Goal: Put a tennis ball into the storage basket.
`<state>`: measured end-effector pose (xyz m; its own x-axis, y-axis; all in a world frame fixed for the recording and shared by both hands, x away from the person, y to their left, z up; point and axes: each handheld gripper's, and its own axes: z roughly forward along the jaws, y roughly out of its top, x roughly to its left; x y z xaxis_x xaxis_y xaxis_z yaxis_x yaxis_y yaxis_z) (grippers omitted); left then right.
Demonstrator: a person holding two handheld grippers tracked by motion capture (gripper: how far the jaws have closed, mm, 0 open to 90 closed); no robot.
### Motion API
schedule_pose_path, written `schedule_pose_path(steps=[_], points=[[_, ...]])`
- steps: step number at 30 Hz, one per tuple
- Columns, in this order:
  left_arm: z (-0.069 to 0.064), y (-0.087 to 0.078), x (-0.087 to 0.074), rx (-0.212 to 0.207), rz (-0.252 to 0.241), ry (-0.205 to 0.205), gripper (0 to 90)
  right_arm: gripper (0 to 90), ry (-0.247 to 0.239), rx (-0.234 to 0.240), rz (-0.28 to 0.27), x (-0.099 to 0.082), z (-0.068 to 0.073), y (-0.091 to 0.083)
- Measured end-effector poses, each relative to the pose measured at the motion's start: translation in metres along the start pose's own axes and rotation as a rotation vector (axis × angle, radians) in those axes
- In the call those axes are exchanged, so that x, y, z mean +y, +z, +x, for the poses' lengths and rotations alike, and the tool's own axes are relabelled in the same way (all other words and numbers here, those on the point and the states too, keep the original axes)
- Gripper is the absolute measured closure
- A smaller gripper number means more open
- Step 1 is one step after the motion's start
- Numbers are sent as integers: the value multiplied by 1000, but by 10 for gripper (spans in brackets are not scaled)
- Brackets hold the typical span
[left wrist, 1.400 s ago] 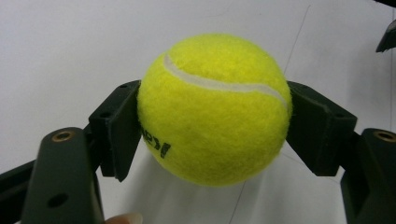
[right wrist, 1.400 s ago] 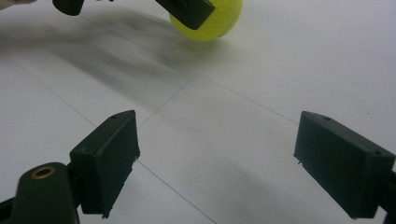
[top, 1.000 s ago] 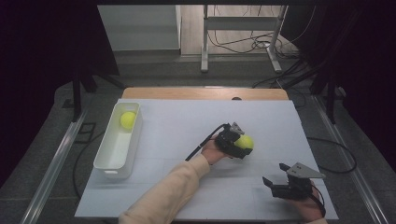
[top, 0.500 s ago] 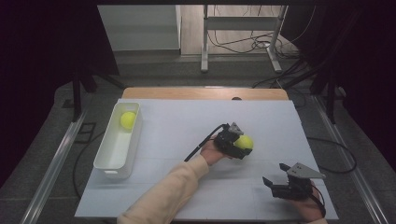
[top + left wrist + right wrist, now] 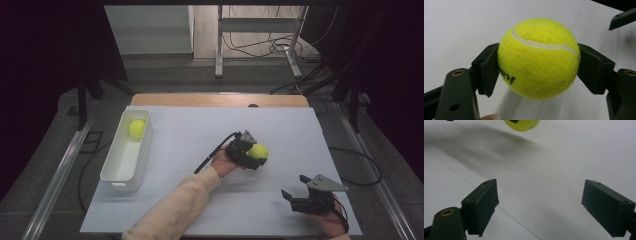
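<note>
Near the middle of the white tabletop point(image 5: 190, 200), my left gripper point(image 5: 250, 152) has its fingers point(image 5: 486, 72) clamped on a yellow tennis ball point(image 5: 537, 58), one pad on each side of it, the ball lifted just off the surface with its shadow below. Over at the near right corner my right gripper point(image 5: 300, 200) hovers with fingers point(image 5: 481, 205) wide apart and nothing between them. A second tennis ball point(image 5: 137, 128) lies in the far end of the white bin point(image 5: 117, 172) at the left.
</note>
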<state>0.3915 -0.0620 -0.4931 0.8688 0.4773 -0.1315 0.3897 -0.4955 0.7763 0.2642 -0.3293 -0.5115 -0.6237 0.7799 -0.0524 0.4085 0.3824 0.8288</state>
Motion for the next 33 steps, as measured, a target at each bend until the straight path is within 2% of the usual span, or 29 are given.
schedule_pose_path(steps=[14,21,25,33], points=[[2,-8,-2,20,-12,-8,256,144,-2,-3,2,0,0,0],[5,-19,-1,26,-34,-18,256,144,-1,-5,2,0,0,0],[7,-32,1,29,-63,-31,256,144,0,-5,3,0,0,0],[9,-42,1,37,-68,-37,256,144,0,-7,3,0,0,0]])
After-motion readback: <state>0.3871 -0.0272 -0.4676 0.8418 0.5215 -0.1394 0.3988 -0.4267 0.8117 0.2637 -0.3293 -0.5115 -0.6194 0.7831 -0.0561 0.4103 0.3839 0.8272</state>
